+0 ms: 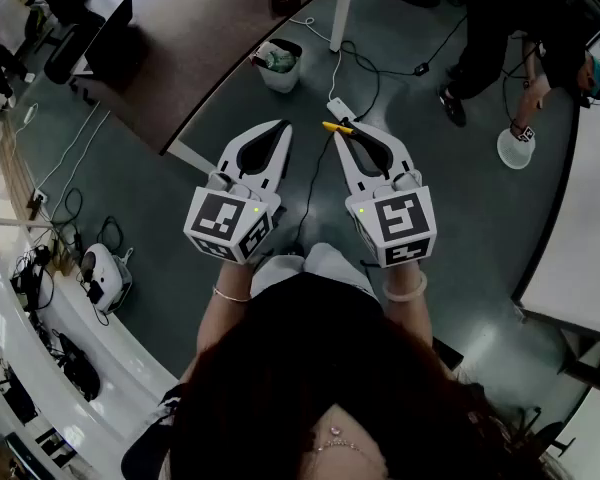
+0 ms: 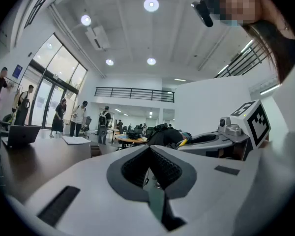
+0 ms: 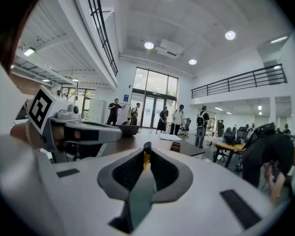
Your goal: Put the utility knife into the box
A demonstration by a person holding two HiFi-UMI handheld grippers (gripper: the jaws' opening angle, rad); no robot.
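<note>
The right claw (image 1: 346, 138) pinches the yellow utility knife (image 1: 335, 126) at its tips, while the left claw (image 1: 283, 128) sits closed and empty.

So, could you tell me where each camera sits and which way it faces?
Head view: on the person's head, facing steeply down; shows forearms, left gripper, and right gripper pinching the utility knife.
Left gripper view: on the left gripper, looking along its shut jaws across the hall.
Right gripper view: on the right gripper, looking along jaws gripping the utility knife.
Shared: both gripper views show the other gripper.
</note>
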